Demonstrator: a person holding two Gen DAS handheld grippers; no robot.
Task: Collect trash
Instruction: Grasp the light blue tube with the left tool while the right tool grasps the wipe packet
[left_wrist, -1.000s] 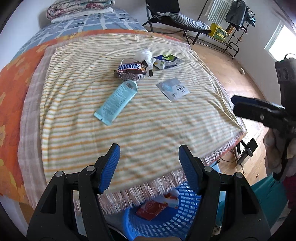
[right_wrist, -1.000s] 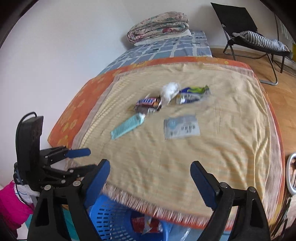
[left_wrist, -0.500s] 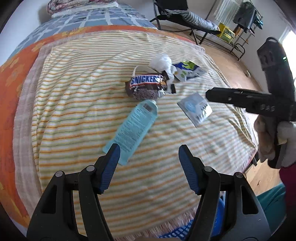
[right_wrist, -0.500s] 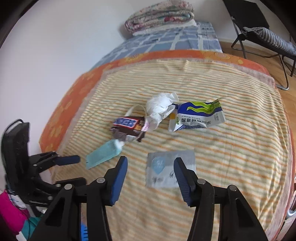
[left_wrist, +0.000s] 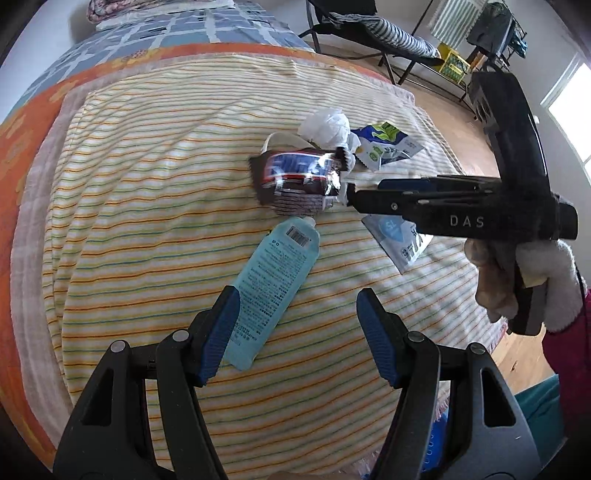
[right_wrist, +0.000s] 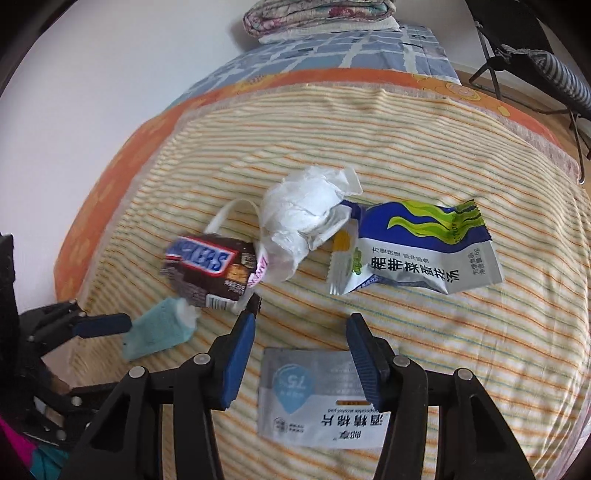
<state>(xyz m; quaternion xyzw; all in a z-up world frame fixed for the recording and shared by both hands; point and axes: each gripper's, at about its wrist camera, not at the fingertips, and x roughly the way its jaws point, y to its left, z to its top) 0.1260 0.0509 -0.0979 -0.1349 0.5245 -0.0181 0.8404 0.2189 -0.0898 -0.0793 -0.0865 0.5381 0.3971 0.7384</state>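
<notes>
Trash lies on a striped blanket (left_wrist: 147, 206) on a bed. A light blue tube (left_wrist: 271, 280) (right_wrist: 159, 330) lies just ahead of my open, empty left gripper (left_wrist: 295, 325), its near end by the left finger. A Snickers wrapper (left_wrist: 295, 177) (right_wrist: 207, 266), a white crumpled tissue (left_wrist: 327, 123) (right_wrist: 306, 210) and a blue-green soup packet (left_wrist: 384, 146) (right_wrist: 410, 254) lie farther back. My right gripper (right_wrist: 301, 334) is open and empty over a grey alcohol-pad sachet (right_wrist: 317, 402) (left_wrist: 402, 240). The right gripper's body crosses the left wrist view (left_wrist: 461, 214).
A folded quilt (right_wrist: 317, 14) sits on the far end of the bed. A black folding chair (left_wrist: 369, 26) and a clothes rack (left_wrist: 491, 22) stand on the wooden floor to the right. A blue basket's edge (left_wrist: 437, 439) shows below the bed's near edge.
Both grippers have moved forward over the bed toward the trash. The left now hovers at the blue tube, the right over the sachet. The right gripper's jaws have narrowed.
</notes>
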